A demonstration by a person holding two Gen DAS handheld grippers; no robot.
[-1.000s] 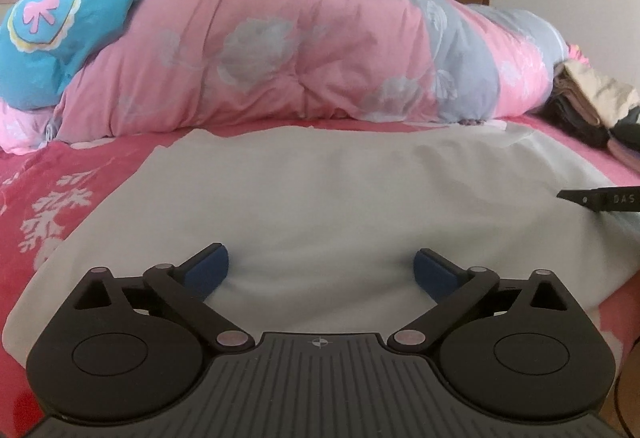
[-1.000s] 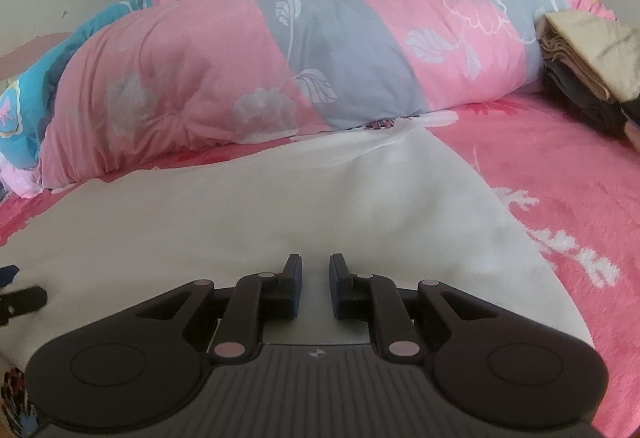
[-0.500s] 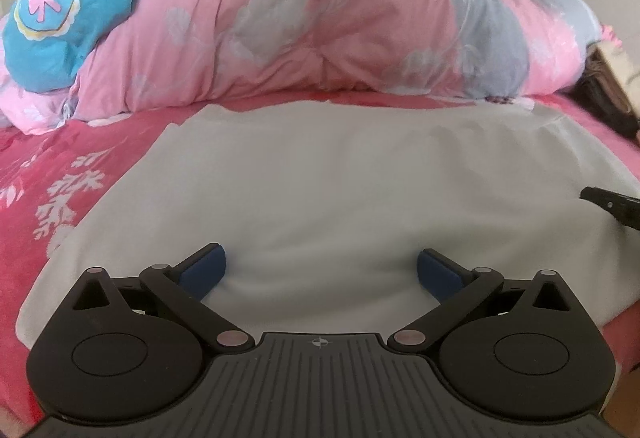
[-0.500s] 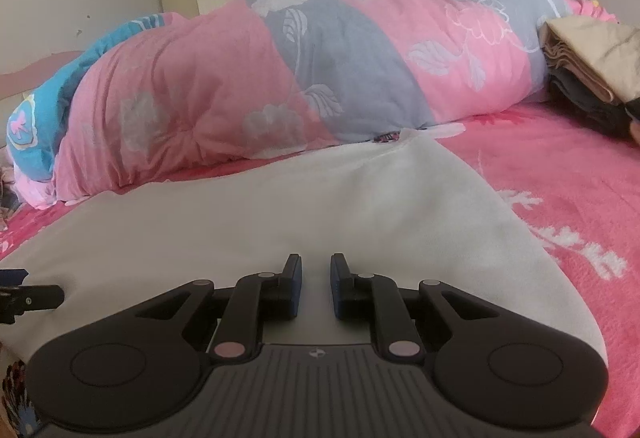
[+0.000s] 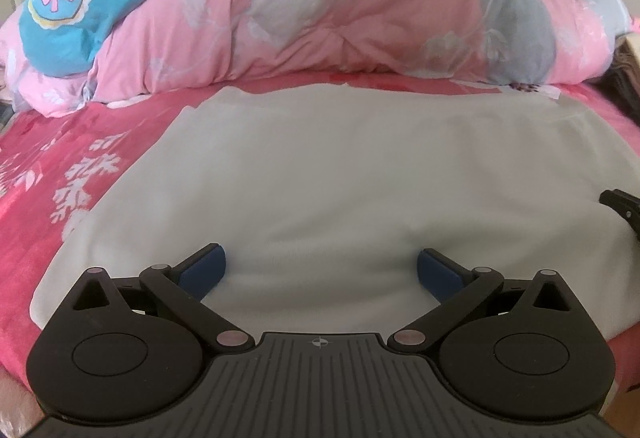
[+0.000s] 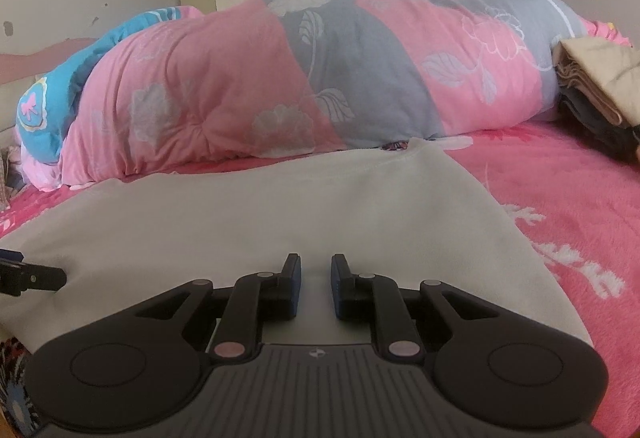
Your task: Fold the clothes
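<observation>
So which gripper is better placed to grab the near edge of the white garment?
Probably the left gripper: wide open, white garment hem between its fingers. The right gripper is nearly closed above the cloth.

Left gripper [image 5: 321, 270]: matte black body with a ribbed grey-black plate in the middle, bearing a small white crosshair mark near its far edge. Two round black housings flank the plate, each with a faint inset circle. Black link arms run from dull pinkish-silver pivot pins to the fingers [image 5: 202, 270], which carry dark blue pads. Triangular cut-outs pierce the outer links.

Right gripper [image 6: 316, 284]: same build, with black ribbed plate, crosshair mark, round housings, pale pivot pins, and black fingers [image 6: 291, 290] with blue inner faces.
</observation>
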